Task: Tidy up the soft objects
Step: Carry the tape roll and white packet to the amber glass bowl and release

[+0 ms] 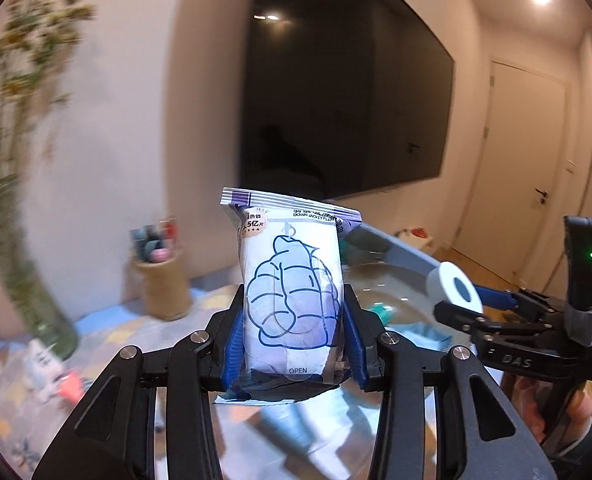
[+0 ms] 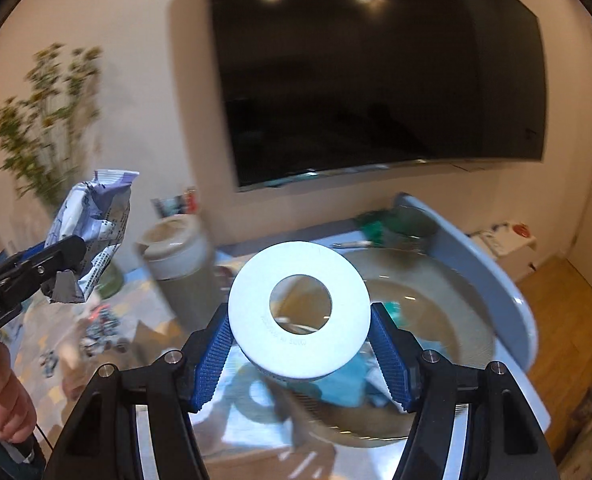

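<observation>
My left gripper (image 1: 294, 336) is shut on a white and purple wipes packet (image 1: 292, 280) with a blue jacket drawing, held upright in the air. The packet (image 2: 92, 236) and left gripper (image 2: 56, 258) also show at the left of the right wrist view. My right gripper (image 2: 300, 340) is shut on a white ring-shaped tape roll (image 2: 298, 312) above a large clear bowl (image 2: 436, 312). The roll (image 1: 454, 286) and right gripper (image 1: 462, 300) show at the right of the left wrist view.
A blue tray (image 2: 492, 264) holds the bowl. A jute pen holder (image 1: 164, 284), a glass vase with branches (image 1: 36, 280) and small toys (image 1: 56, 372) stand on the patterned cloth. A cup (image 2: 180, 256) stands left of the bowl. A large TV (image 2: 376, 80) hangs on the wall.
</observation>
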`<state>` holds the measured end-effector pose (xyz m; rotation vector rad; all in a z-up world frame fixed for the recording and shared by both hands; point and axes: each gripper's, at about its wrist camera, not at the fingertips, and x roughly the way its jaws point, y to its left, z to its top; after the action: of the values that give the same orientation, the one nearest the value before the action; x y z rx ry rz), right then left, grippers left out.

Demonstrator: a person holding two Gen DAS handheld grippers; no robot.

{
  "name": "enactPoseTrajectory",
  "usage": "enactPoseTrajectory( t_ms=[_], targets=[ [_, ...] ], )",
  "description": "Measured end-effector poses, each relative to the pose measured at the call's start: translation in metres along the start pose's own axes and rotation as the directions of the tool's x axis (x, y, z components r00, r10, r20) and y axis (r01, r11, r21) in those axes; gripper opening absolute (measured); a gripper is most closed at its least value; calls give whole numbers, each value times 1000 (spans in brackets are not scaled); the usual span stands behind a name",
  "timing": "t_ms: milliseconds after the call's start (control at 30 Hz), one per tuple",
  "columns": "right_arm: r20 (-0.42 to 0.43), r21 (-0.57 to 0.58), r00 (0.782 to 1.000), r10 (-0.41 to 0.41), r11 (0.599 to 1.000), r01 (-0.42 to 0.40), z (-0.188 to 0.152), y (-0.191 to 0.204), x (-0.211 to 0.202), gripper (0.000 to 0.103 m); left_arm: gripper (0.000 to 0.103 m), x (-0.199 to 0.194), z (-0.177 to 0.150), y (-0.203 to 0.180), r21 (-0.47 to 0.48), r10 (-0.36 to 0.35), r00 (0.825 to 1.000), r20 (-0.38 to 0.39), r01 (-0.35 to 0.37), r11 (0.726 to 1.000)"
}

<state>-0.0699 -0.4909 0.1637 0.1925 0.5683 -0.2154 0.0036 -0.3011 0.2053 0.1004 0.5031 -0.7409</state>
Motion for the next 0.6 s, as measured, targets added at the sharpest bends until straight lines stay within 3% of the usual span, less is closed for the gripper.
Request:
enactPoseTrajectory(
  t_ms=[300, 600],
  targets=[
    [-57, 177, 995, -82, 980, 90, 5, -90, 17, 66, 39, 54, 10, -46, 4, -103, 993, -58, 103, 995],
    [-145, 201, 980, -134, 966, 162, 2, -115, 48, 66, 40, 110, -1, -88, 39, -125, 980, -156, 133, 990]
  ],
)
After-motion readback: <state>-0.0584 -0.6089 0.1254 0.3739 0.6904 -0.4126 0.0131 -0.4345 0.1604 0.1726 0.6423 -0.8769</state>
